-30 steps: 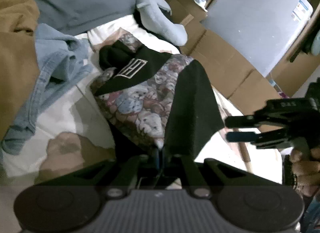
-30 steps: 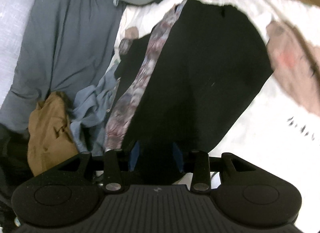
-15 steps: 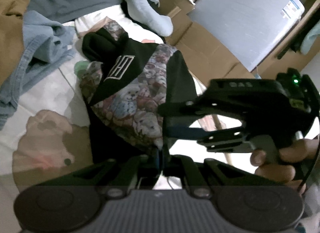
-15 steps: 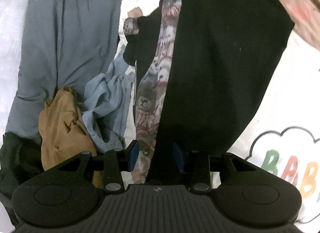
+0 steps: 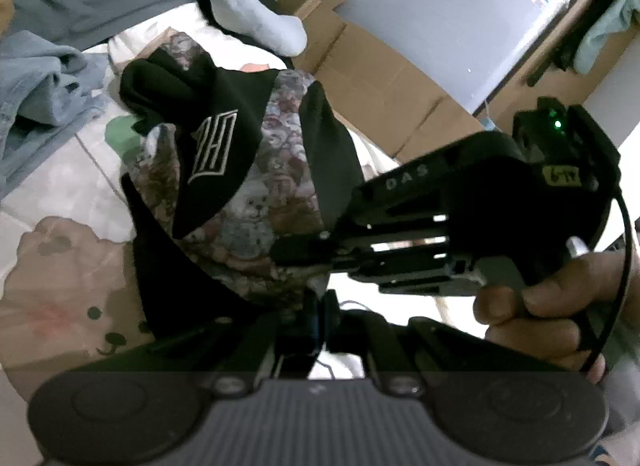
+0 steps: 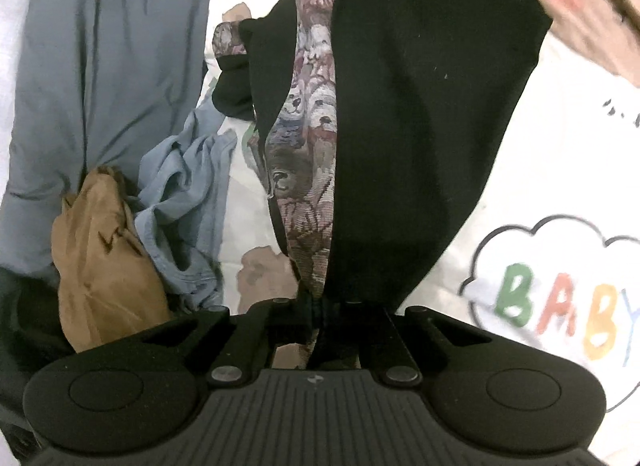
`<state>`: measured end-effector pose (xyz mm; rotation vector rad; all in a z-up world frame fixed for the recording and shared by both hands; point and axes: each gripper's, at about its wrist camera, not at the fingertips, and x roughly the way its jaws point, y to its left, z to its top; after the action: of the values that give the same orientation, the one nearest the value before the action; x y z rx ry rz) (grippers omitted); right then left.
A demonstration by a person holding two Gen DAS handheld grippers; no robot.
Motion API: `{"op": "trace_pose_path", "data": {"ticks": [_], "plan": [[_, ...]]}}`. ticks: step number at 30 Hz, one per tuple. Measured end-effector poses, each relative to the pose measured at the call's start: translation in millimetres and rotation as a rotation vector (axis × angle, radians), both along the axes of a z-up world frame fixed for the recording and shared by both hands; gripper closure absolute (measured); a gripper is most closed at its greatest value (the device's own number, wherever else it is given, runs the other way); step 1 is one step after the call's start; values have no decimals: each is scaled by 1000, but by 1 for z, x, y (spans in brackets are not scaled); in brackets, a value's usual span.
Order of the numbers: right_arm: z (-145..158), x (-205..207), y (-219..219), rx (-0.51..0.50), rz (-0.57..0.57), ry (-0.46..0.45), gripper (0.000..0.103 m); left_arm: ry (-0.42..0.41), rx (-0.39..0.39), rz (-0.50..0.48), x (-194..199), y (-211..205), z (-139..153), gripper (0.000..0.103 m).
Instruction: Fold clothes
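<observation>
The garment, matte black knit with a woven teddy-bear panel and white block lettering, hangs in a long drape at frame centre above the white printed bedsheet. Both hand-held grippers clench its lower edge: the left hand-held gripper pinches a fold, and the right hand-held gripper has just closed on the hem. In the left view the right tool and a hand block the lower right. At left lie three other clothes: grey, blue denim, tan

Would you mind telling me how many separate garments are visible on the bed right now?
4: black garment with teddy-bear panels, held centre; light blue denim piece beside it; brown garment lower left; grey garment far left. More may be hidden.
</observation>
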<state>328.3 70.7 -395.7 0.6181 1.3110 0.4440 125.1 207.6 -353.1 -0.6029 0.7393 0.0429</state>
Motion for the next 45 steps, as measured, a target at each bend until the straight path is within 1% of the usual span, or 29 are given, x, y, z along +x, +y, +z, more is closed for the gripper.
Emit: {"op": "trace_pose_path", "data": {"ticks": [2, 3, 4, 5, 6, 7, 9, 12, 14, 22, 24, 26, 28, 35, 41, 43, 45], "plan": [[3, 2, -6, -26, 13, -8, 102, 6, 2, -7, 1, 0, 0, 89], [5, 3, -10, -38, 18, -13, 102, 8, 6, -5, 1, 0, 0, 81], [7, 5, -13, -53, 26, -20, 102, 10, 7, -3, 0, 0, 0, 77], [9, 6, -17, -68, 35, -26, 102, 10, 6, 0, 0, 1, -1, 76], [11, 7, -21, -83, 46, -32, 102, 12, 6, 1, 0, 2, -2, 73], [14, 8, -26, -98, 59, -39, 102, 15, 10, 6, -1, 3, -2, 66], [19, 9, -35, -127, 88, -52, 102, 24, 23, 20, 0, 6, -4, 61], [28, 10, -50, -173, 134, -72, 102, 51, 38, 48, 2, 12, -8, 61], [33, 10, -64, -197, 143, -79, 102, 63, 48, 66, 3, 17, -9, 61], [46, 4, -123, -243, 94, -94, 102, 93, 92, 97, 10, 26, -11, 61], [47, 2, -139, -250, 71, -96, 103, 103, 103, 96, 15, 28, -12, 61], [47, -1, -157, -254, 42, -97, 103, 113, 115, 89, 19, 28, -13, 58], [46, -5, -176, -256, 8, -97, 103, 121, 128, 73, 23, 26, -14, 56], [38, -24, -242, -258, -128, -99, 103, 148, 169, 16, 42, 16, -13, 55], [26, -42, -291, -259, -213, -100, 103, 174, 211, 10, 60, 16, -13, 48], [23, -48, -306, -261, -240, -101, 103, 179, 226, 16, 66, 18, -13, 41], [19, -53, -323, -264, -272, -103, 103, 181, 240, 26, 71, 22, -13, 38]]}}
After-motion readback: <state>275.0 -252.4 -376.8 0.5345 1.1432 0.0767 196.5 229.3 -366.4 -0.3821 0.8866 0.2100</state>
